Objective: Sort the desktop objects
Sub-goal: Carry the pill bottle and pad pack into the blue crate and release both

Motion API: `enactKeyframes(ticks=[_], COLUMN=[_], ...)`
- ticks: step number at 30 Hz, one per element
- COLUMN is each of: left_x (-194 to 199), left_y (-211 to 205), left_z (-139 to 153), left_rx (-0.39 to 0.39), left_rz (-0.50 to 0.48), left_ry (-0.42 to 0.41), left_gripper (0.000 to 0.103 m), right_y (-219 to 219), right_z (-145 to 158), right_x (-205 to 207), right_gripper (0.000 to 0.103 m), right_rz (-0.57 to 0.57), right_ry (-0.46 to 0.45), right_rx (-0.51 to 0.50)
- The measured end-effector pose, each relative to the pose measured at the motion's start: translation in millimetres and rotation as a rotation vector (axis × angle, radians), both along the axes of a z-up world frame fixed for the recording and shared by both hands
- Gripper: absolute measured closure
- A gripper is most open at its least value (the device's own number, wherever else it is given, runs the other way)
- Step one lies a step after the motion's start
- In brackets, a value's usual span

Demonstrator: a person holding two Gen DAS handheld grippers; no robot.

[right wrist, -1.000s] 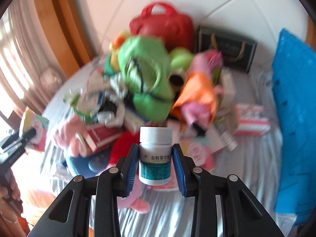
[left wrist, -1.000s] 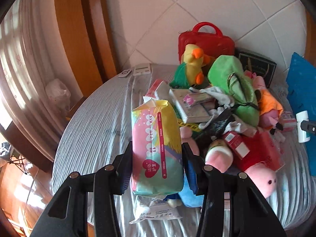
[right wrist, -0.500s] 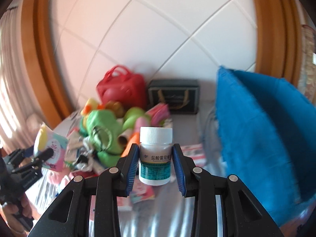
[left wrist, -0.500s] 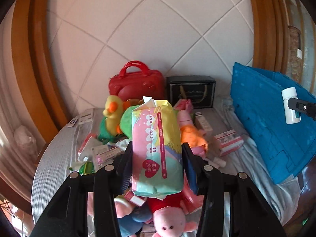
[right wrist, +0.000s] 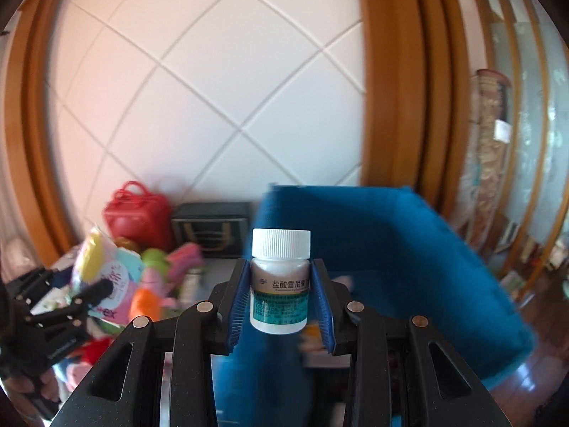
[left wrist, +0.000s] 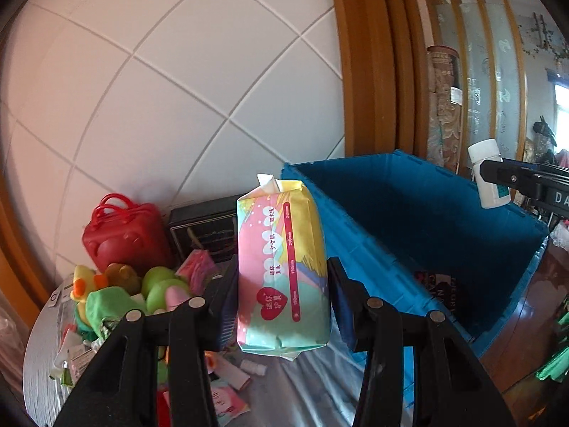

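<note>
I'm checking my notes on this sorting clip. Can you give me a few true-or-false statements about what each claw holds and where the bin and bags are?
1. The left claw grips a pastel packet. True.
2. The right claw is empty. False: it is shut on a white-capped pill bottle.
3. The blue bin already holds something dark at its bottom. True.
4. The red bag sits inside the bin. False: it stands by the tiled wall, beside a black bag.
5. The bottle lies on its side. False: it is upright, cap up.
</note>
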State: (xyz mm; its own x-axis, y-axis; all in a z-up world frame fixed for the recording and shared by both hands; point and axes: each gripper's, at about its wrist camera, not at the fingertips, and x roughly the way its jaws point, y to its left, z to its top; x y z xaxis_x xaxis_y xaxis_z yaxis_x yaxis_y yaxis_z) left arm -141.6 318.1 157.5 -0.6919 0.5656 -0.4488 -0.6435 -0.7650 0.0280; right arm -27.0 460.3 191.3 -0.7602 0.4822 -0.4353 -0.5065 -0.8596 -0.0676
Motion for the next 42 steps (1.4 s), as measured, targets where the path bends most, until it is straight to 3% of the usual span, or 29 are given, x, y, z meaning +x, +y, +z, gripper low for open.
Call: enactKeyframes(ticks=[7, 10, 13, 18, 24, 27, 31, 33, 42], left_x=[30, 28, 21, 10, -6, -6, -2, -3, -2], left_y=[103, 147, 193, 242, 264, 273, 278, 278, 284], left_z=[19, 18, 4, -21, -50, -62, -74, -78, -83], left_rx=[-0.022, -0.066, -0.166, -0.328, -0.443, -0.487, -0.545, -0.555, -0.561], left_rz=[-0.120, -0.190, -0.243, -0.249, -0.222, -0.225, -0.231, -0.235, -0.257], left_ry=[-0.042, -0.139, -0.258, -0.326, -0.386, -0.413, -0.382, -0.387, -0.424], left_gripper=[0.058, 0.058, 0.058, 0.058, 0.058, 0.058, 0.058, 0.058, 0.058], right_y=[89, 121, 150, 187, 211, 227, 239, 242, 238], right_z=[-2, -12, -35, -69, -91, -104, -119, -119, -120], right_x=[26, 31, 29, 27, 27, 27, 24, 24, 19], right_gripper=[0.069, 0.069, 0.069, 0.069, 0.069, 0.069, 0.069, 0.069, 0.069], right_rz=[-0.033, -0.020, -0.002, 0.025, 0.054, 0.070, 0.077, 0.091, 0.097], right_ry=[-0.126, -0.228, -0.360, -0.517, -0.593, -0.615, -0.661, -0.655, -0.698], right_rx=[0.038, 0.034, 0.013, -0.067, -0.110, -0.180, -0.226, -0.275, -0.255])
